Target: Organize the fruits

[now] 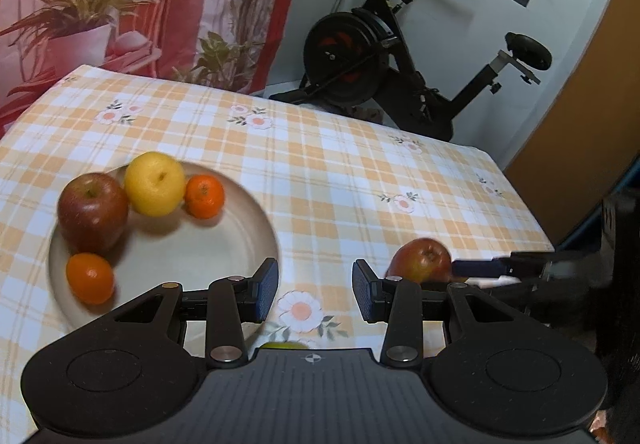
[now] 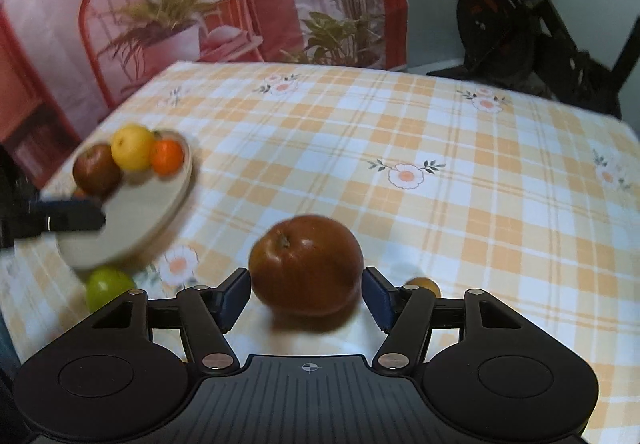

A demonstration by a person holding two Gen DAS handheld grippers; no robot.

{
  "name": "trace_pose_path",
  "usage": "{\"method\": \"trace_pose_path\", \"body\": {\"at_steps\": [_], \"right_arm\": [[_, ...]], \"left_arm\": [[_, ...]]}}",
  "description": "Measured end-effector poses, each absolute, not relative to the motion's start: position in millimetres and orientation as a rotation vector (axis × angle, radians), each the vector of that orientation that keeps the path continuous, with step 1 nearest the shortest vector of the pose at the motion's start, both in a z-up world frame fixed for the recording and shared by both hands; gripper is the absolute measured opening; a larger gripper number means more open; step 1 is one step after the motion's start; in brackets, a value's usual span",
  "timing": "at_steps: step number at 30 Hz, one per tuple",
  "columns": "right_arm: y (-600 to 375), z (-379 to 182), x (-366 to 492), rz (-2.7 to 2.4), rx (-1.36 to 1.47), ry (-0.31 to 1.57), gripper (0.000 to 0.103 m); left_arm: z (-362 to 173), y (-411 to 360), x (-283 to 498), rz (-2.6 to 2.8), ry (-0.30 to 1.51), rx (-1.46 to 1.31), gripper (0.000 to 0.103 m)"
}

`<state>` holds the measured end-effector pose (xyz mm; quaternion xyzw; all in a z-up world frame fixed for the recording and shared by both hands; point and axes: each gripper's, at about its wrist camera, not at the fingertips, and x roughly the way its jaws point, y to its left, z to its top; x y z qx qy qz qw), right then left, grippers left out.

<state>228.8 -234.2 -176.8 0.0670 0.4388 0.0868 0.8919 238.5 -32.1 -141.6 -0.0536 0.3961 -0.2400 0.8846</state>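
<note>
Four fruits sit on the beige plate (image 1: 256, 228) — a red apple (image 1: 93, 212), a yellow citrus fruit (image 1: 155, 183) and two small oranges (image 1: 204, 196) (image 1: 90, 278). Just off the plate's near edge lies a green fruit (image 2: 109, 287), partly hidden behind the gripper body in both views. The left gripper (image 1: 315, 288) hovers beside the plate's rim with nothing between its jaws, which stand a little apart. A second red apple (image 2: 307, 268) rests on the tablecloth (image 2: 440, 147) between the blue pads (image 2: 234, 296) of the right gripper (image 2: 306, 302); a slim gap shows on each side, so it is not clamped. A small brownish fruit (image 2: 425, 286) peeks out behind the right finger, blurred. The cloth is orange-and-white check with printed flowers. Behind the table hang a red printed backdrop (image 1: 160, 3) of chairs and plants, and an exercise bike (image 1: 400, 63) stands against the white wall
</note>
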Motion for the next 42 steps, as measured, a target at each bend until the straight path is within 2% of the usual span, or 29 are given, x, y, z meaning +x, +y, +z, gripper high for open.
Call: {"method": "trace_pose_path", "body": {"at_steps": [11,19,27,42], "right_arm": [[-232,-183,220,0.221,0.079,0.853,0.059],[-236,-193,222,0.251,0.087,0.840,0.064],[-236,-198,224,0.267,0.102,0.827,0.063],[-234,-199,235,0.289,0.052,0.852,0.066]], "left_arm": [[-143,-72,270,-0.628,0.899,-0.137,0.043],[-161,-97,291,-0.689,0.994,-0.174,0.043],[-181,-106,304,-0.723,1.086,-0.226,0.042],[-194,-115,314,-0.756,1.121,-0.245,0.043]]}}
